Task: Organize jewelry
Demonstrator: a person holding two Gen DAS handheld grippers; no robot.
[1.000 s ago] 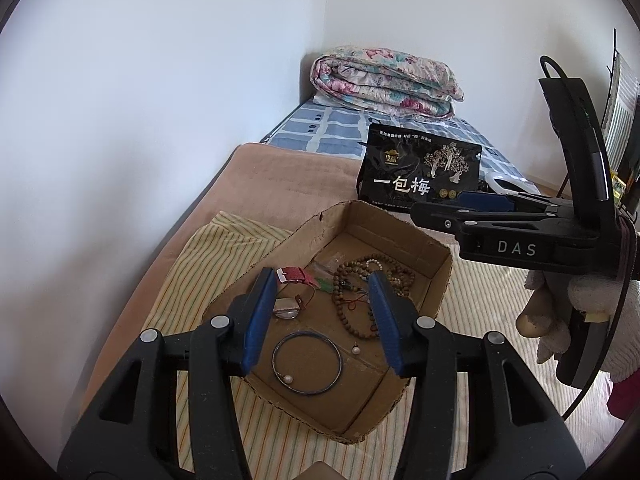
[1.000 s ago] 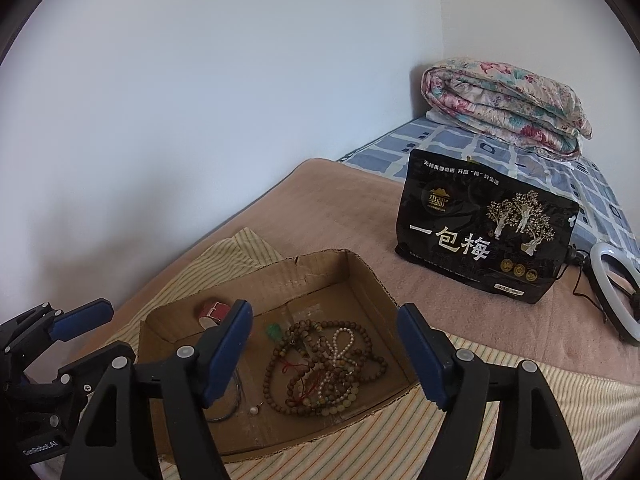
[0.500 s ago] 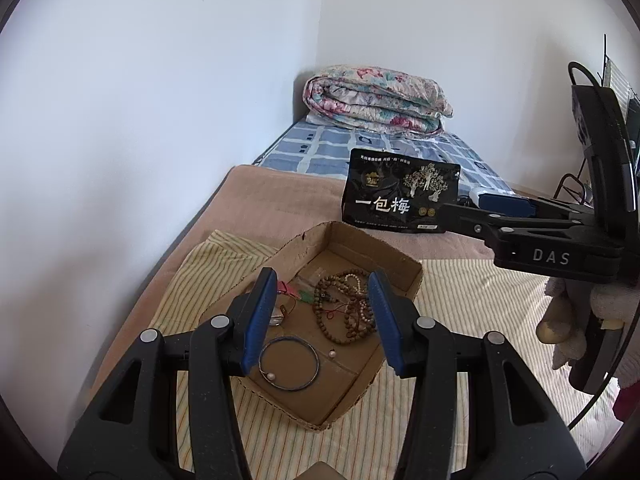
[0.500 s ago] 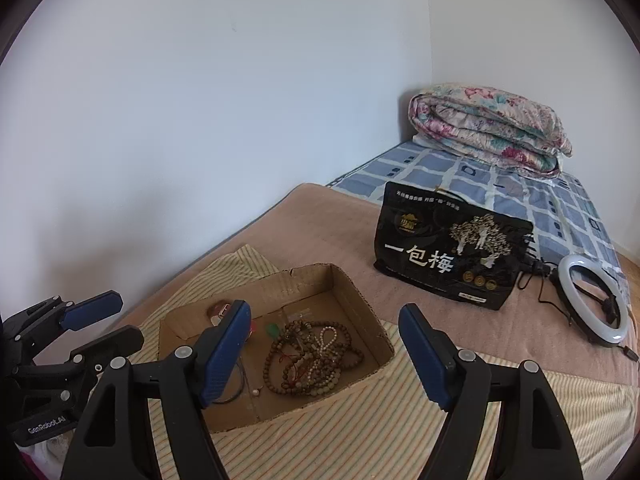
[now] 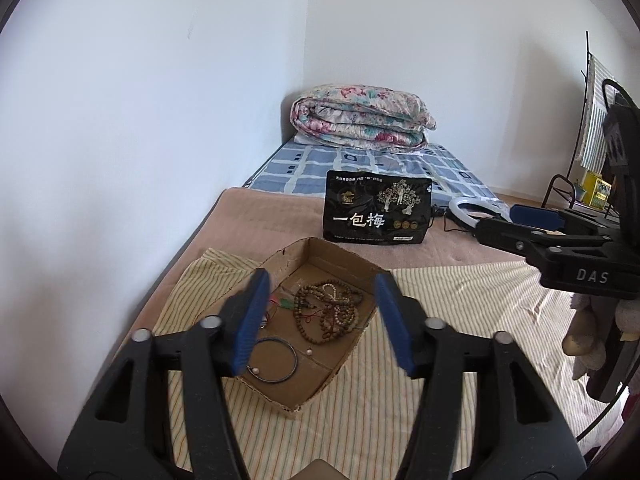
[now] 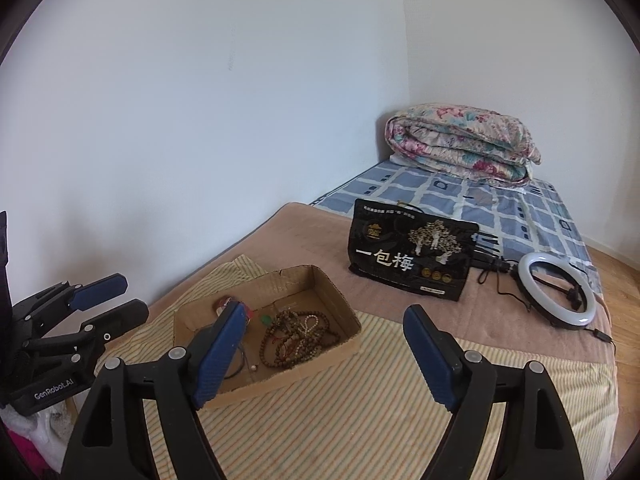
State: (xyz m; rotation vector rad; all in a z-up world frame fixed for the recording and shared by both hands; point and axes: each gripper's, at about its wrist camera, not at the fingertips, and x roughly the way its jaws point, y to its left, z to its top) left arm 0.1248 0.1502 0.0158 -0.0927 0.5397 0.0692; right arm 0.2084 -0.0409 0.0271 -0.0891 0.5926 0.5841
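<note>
An open cardboard box (image 5: 345,257) (image 6: 305,270) lies on a striped cloth on the bed. It holds a tangle of wooden bead strands (image 5: 328,314) (image 6: 296,338), a dark bangle (image 5: 276,360), a small pearl bead (image 5: 308,351), a green pendant (image 5: 285,302) (image 6: 265,320) and a red piece (image 6: 226,302). My left gripper (image 5: 324,320) hangs above and behind the box. Its jaws are opening and nothing is between them. My right gripper (image 6: 324,354) hovers back from the box too, its jaws opening wide and empty.
A black snack bag (image 5: 378,212) (image 6: 412,256) stands behind the box. A ring light (image 6: 556,292) with its cable lies to the right, and a folded floral quilt (image 5: 360,118) is at the far end. The white wall runs along the left. A gloved hand (image 5: 588,332) holds the right gripper.
Both grippers have drawn back and up from the box, which now looks smaller and farther. The left jaws stand wider apart than before, and the right jaws slightly wider.
</note>
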